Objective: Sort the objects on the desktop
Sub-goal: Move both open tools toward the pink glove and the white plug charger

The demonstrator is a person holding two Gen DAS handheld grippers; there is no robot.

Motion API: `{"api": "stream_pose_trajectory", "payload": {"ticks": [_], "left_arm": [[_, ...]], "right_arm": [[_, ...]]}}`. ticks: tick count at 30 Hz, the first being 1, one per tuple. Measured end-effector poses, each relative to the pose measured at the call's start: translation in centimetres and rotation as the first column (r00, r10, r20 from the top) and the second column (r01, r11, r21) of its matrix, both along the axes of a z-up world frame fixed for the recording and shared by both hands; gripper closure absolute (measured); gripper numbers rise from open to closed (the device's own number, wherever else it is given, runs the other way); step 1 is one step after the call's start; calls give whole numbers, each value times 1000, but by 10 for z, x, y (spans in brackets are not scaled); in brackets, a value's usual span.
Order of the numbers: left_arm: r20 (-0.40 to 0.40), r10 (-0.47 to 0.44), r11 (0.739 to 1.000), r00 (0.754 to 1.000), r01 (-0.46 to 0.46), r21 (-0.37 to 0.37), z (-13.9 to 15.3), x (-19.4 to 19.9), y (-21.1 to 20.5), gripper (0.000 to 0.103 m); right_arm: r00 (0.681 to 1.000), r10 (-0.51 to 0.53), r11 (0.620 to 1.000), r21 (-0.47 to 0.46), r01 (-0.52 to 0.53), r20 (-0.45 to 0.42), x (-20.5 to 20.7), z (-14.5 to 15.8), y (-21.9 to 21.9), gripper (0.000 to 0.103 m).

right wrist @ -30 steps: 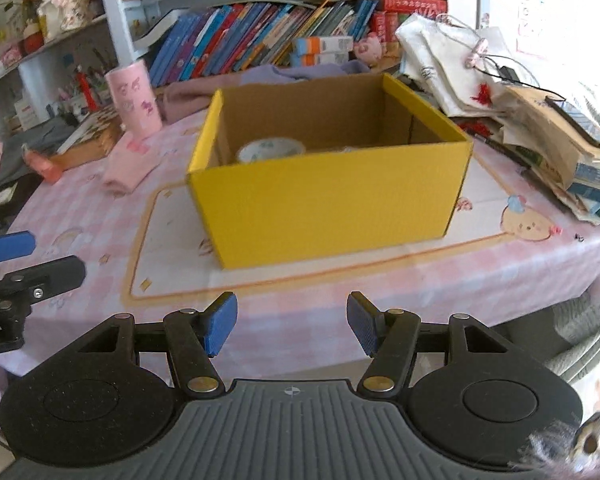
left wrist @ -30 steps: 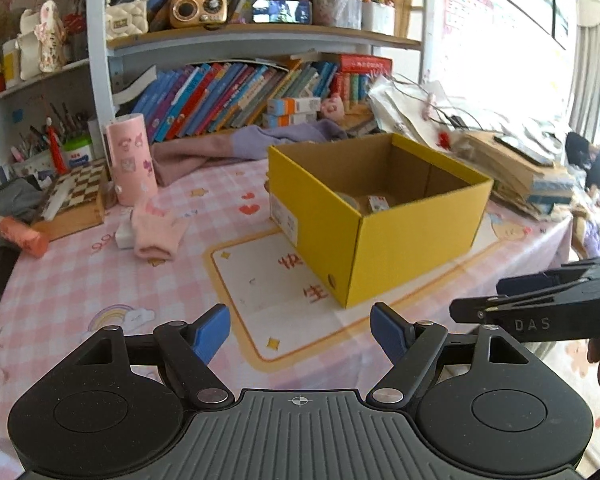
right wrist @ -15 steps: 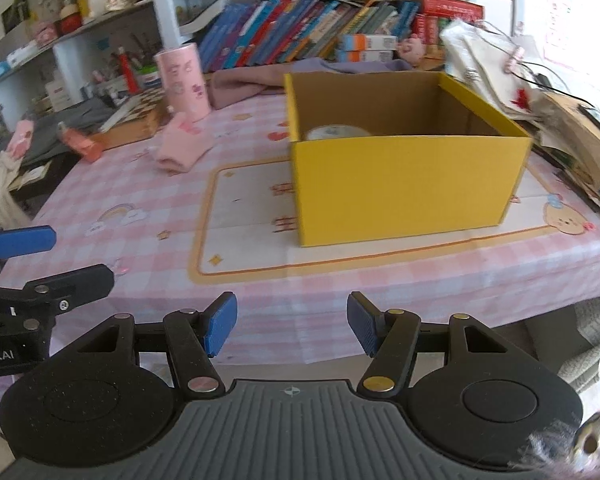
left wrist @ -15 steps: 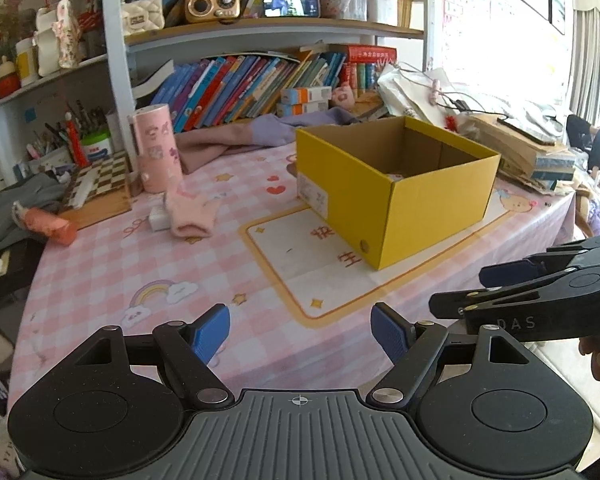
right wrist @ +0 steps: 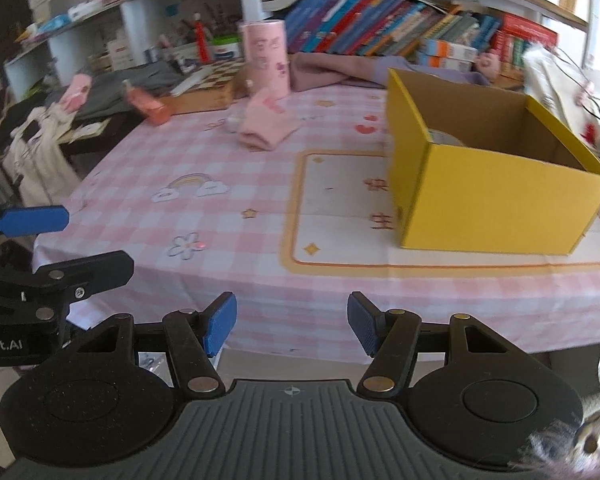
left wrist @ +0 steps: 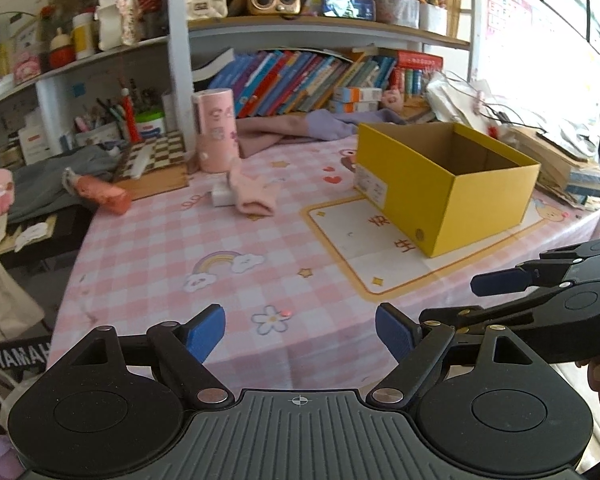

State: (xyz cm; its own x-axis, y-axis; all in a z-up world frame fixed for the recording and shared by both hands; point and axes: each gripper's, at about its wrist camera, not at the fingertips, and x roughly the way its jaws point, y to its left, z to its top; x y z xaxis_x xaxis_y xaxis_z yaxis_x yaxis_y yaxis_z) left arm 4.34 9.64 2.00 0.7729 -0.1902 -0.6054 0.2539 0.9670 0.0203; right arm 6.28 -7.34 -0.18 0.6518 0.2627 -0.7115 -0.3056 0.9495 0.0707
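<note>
peeking from yellow box (right wrist: 496,204): round obj (right wrist: 444,137), mostly hidden, unclear

We see table with pink checked cloth (left wrist: 148,248) mid-frame | open yellow cardboard box (left wrist: 480,204) right | pink cylindrical tin (left wrist: 217,136) upper centre | pink knitted sock (left wrist: 252,194) just below it | wooden chessboard box (left wrist: 156,168) upper left

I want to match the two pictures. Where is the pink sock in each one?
Left wrist view: the pink sock lies upper middle, left of the yellow box.
Right wrist view: the pink sock lies upper middle-left.
Shared landmark: the tall pink tube just behind it.
</note>
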Motion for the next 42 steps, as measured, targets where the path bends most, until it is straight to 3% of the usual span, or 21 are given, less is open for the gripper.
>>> {"api": "stream_pose_trajectory", "payload": {"ticks": [23, 42], "left_arm": [[4, 62, 998, 998, -62, -11, 0, 12, 21, 18], [-29, 99, 995, 995, -99, -21, -6, 94, 18, 18]], "right_arm": [[993, 114, 993, -26, -113, 13, 17, 1, 36, 44], [993, 109, 994, -27, -109, 33, 100, 1, 31, 44]]}}
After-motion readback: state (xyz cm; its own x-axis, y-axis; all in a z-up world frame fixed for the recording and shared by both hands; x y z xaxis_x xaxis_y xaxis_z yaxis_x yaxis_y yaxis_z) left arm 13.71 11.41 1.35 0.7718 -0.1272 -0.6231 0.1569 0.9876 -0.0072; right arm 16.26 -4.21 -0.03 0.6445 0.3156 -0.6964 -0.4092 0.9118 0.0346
